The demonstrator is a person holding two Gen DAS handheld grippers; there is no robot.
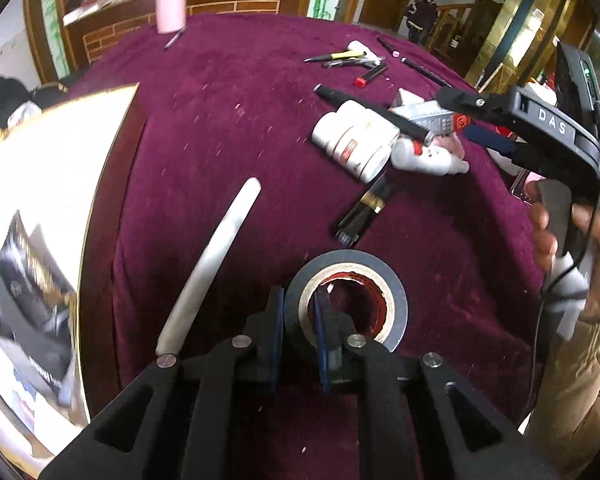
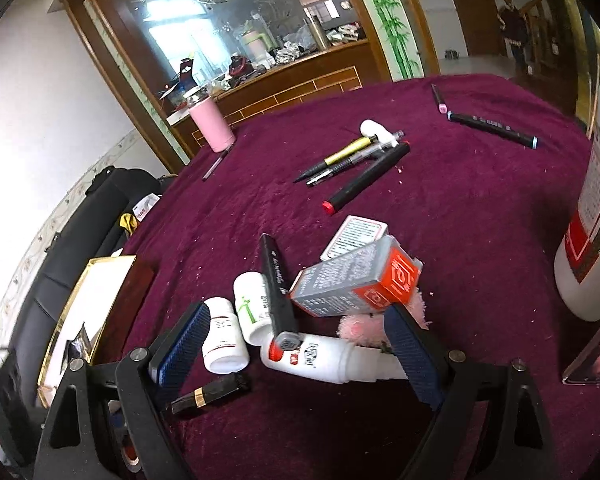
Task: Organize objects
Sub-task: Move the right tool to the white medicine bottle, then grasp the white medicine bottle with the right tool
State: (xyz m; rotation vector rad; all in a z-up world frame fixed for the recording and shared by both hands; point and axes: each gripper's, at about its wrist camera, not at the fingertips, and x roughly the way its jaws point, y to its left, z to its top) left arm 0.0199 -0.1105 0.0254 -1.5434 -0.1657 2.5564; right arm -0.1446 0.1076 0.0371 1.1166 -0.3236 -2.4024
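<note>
The round table draped in maroon velvet cloth (image 1: 240, 120) served as landmark. At its left edge stood a gold-rimmed cream box (image 1: 60, 168), open, already holding dark packets. Near the table's centre lay a heap of white plastic bottles (image 2: 236, 332), a grey-and-orange carton (image 2: 356, 284) and a black marker (image 2: 278, 292); pens lay farther back. The left gripper (image 1: 298, 332) had its jaws closed on the wall of a grey roll of adhesive tape (image 1: 346, 300), one finger outside the ring, one inside the core, at the table's near edge. The right gripper (image 2: 296, 344) stood wide open over the bottle heap, holding nothing. Judged advice: carry the roll level toward the box, keeping the pinch firm, and clear the white curved rod (image 1: 216, 256) beside it. Only the left view showed the tape and the rod; only the right view showed the tall white red-labelled bottle (image 2: 592, 208) at the table's right edge.
</note>
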